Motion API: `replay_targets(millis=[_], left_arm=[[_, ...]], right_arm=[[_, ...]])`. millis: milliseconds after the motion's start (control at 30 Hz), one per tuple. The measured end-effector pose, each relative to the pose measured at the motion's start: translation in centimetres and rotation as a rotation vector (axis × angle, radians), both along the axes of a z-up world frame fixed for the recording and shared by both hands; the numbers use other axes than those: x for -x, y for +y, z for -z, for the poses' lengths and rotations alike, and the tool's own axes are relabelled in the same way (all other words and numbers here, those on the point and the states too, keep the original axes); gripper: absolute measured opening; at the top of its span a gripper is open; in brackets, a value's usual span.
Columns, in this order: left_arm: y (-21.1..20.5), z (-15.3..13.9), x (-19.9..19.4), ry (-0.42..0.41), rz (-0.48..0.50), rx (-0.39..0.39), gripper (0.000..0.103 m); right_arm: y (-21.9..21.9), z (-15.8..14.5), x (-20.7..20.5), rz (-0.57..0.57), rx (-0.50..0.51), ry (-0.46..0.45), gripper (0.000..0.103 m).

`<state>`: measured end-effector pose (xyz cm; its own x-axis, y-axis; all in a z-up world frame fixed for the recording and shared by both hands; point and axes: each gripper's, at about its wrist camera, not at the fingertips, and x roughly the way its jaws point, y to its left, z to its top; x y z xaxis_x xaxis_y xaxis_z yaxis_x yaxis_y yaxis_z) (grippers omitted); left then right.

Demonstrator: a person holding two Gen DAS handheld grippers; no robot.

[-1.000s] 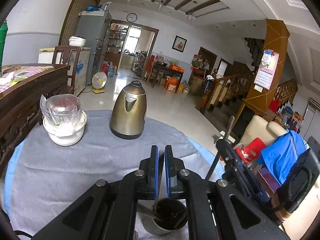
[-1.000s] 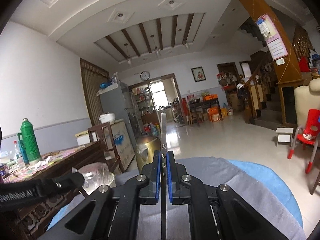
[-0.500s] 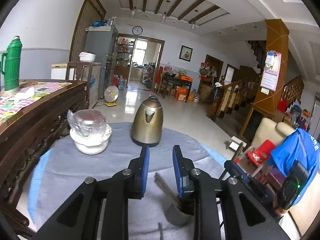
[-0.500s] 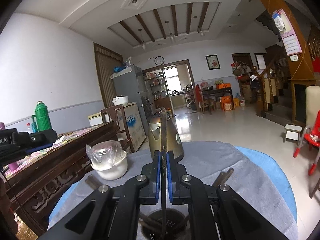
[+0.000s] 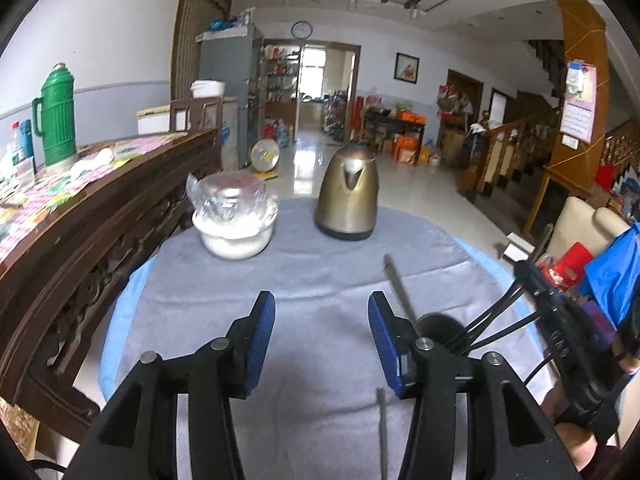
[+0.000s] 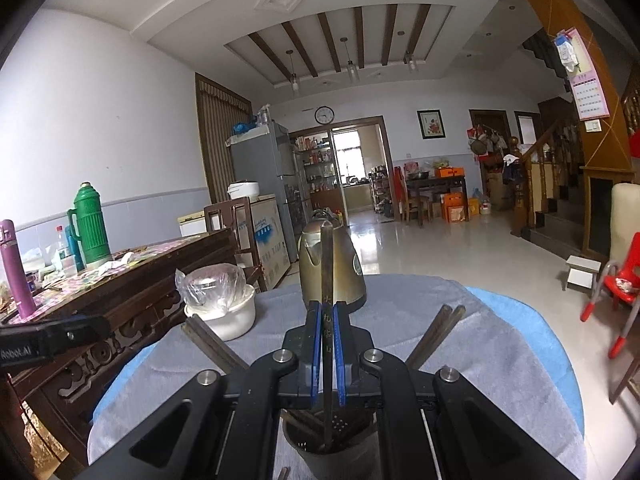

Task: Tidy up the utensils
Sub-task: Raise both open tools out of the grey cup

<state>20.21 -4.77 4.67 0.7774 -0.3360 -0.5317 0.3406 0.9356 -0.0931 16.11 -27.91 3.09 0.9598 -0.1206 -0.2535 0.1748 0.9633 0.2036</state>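
Left wrist view. Far left of frame: dark wooden sideboard (image 5: 100,216) carrying a green thermos (image 5: 56,116). Left of centre on the grey-clothed counter (image 5: 320,280): white bowl (image 5: 234,232) under plastic wrap. Centre: bronze kettle (image 5: 348,196). Lower centre: left tongs (image 5: 322,332), jaws opening, nothing between them, only bare cloth. One loose chopstick (image 5: 382,432) lies on the cloth at the lower edge, just right of centre. Right of the tongs: utensil holder (image 5: 440,324), with a stick (image 5: 398,288) leaning out of it toward upper left.

Right wrist view. Left edge: body of the left tongs is visible. Centre: right tongs (image 6: 329,348) are clamped on an upright chopstick (image 6: 327,264) with printed characters; its lower end sits down inside the holder (image 6: 332,440) at the bottom centre. More chopsticks (image 6: 436,334) fan out of the holder to both sides.

Step in hand, by judgement: right side is delivering its chopstick into the holder; left side is free to fetch.

Next move calls for: right tongs to part and let the chopstick drop, then lift clear without snagging the fanned sticks. Left tongs to descend onto the loose chopstick, jaws straddling it across its width, close low against the cloth.
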Motion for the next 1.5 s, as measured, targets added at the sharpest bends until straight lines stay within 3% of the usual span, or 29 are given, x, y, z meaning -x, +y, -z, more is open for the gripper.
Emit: replay_targets(millis=[800, 1167, 1267, 1333, 1367, 1500], left_arm=[[0.9, 1.6, -0.6, 0.046, -0.035, -0.028, 0.051], [0.7, 2.3, -0.5, 0.063, -0.051, -0.057, 0.062], [0.5, 2.8, -0.5, 0.072, -0.055, -0.081, 0.067], [0.5, 3.2, -0.6, 0.081, -0.052, -0.089, 0.068], [0.3, 3.5, -0.6, 0.091, -0.05, -0.096, 0.068], [0.0, 4.4, -0.5, 0.11, -0.046, -0.121, 0.068]], right_arm=[[1.0, 0.0, 0.2, -0.017, 0.015, 0.006, 0.007], [-0.1, 0.0, 0.3, -0.041, -0.049, 0.065, 0.012], [-0.6, -0.1, 1.0, -0.051, -0.072, 0.055, 0.026], [-0.8, -0.3, 1.6, -0.049, -0.081, 0.039, 0.056], [-0.9, -0.5, 2.2, -0.047, -0.086, 0.012, 0.062], [-1.2, -1.0, 3.6, -0.044, -0.067, -0.017, 0.062]])
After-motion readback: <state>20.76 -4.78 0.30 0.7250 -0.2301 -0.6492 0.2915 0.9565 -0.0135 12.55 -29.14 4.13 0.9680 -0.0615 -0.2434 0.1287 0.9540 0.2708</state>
